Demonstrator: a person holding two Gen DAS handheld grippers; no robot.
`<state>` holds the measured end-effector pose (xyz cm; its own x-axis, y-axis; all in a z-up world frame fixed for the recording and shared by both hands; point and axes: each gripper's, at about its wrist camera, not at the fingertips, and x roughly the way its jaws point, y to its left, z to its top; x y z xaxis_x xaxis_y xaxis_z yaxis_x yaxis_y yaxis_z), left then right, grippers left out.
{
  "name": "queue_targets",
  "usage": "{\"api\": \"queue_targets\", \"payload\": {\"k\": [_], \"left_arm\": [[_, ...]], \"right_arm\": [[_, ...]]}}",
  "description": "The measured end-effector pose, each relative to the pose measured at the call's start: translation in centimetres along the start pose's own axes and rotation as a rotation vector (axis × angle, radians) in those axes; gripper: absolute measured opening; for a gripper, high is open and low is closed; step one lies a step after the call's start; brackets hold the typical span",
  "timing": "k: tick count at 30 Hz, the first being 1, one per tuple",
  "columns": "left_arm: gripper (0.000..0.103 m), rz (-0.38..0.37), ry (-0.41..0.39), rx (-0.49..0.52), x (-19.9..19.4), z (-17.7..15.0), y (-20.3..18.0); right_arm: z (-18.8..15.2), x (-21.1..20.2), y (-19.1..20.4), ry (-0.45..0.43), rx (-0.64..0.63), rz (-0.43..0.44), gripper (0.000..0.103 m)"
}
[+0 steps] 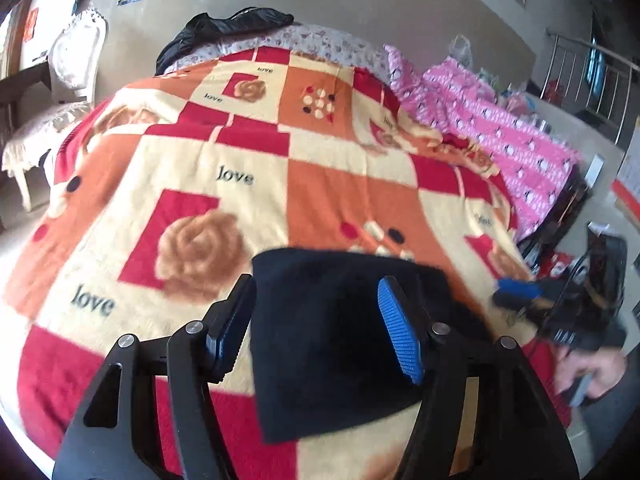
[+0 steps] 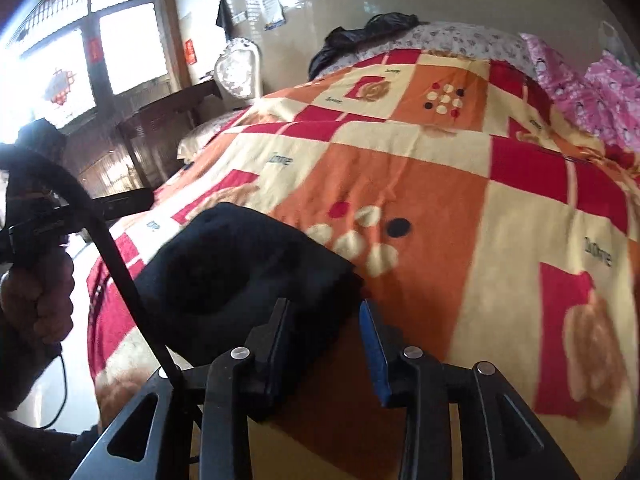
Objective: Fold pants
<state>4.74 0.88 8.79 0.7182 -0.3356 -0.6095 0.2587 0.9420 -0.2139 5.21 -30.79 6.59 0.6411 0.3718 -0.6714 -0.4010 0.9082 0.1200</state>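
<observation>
1. Left wrist view: the left gripper (image 1: pixel 320 330) stands wide open with nothing clamped. The pants (image 1: pixel 340 340), a dark, compact folded bundle, lie on the blanket (image 1: pixel 200 160) between and just beyond the two fingers, and the pads do not press on them.
2. In my judgement the folding is nearly or fully done, so the step in hand is letting go and tidying. To do it well, keep the fingers spread while drawing clear, so that no pad catches an edge and drags the top layer open.
3. The left gripper tilts downward over the near edge of the bed. To its right the right gripper (image 1: pixel 516 290) shows with blue pads, and lower down the hand (image 1: pixel 596 376) that carries it.
4. Right wrist view: the right gripper (image 2: pixel 326 344) is partly open and holds nothing. The pants (image 2: pixel 240 272) lie ahead and to its left, their corner near the left finger; whether they touch I cannot tell.
5. It too slants down toward the blanket (image 2: pixel 440 180). At far left a hand (image 2: pixel 38 300) grips the other tool's handle.
</observation>
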Motion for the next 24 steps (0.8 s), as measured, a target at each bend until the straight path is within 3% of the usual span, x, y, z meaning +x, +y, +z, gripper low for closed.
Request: {"api": "queue_targets", "payload": {"k": [3, 6, 11, 13, 17, 19, 21, 23, 24], "left_arm": [[0.063, -0.049, 0.060, -0.004, 0.1, -1.9, -0.7], [0.063, -0.035, 0.054, 0.017, 0.4, -3.5, -1.7], [0.063, 0.010, 0.019, -0.054, 0.2, -4.1, -0.3], [0.063, 0.002, 0.021, -0.089, 0.2, -3.2, 1.0], [0.063, -0.101, 0.125, -0.265, 2.3, -1.1, 5.2], [0.063, -0.169, 0.213, -0.341, 4.6, -0.8, 6.5], [0.063, -0.201, 0.277, -0.386, 6.6, -0.7, 7.0], [0.072, -0.275, 0.309, -0.433, 8.0, -0.9, 7.2], [0.072, -0.306, 0.325, -0.458, 8.5, -1.1, 7.4]], "right_arm": [[-1.6, -1.6, -1.9, 0.058, 0.088, 0.005, 0.035], [-2.0, -2.9, -0.4, 0.005, 0.125, 0.084, 0.035], [-0.6, -2.4, 7.0, -0.070, -0.050, 0.138, 0.035], [0.2, -1.1, 7.9, -0.065, -0.050, 0.135, 0.035], [-0.1, 1.9, 2.5, -0.011, 0.365, 0.263, 0.042], [-1.0, 3.5, 0.2, 0.049, 0.555, 0.261, 0.050], [-1.7, 4.9, -0.9, 0.092, 0.639, 0.272, 0.051], [-2.3, 5.7, -1.3, 0.096, 0.686, 0.305, 0.052], [-2.6, 6.1, -1.5, 0.105, 0.709, 0.313, 0.057]]}}
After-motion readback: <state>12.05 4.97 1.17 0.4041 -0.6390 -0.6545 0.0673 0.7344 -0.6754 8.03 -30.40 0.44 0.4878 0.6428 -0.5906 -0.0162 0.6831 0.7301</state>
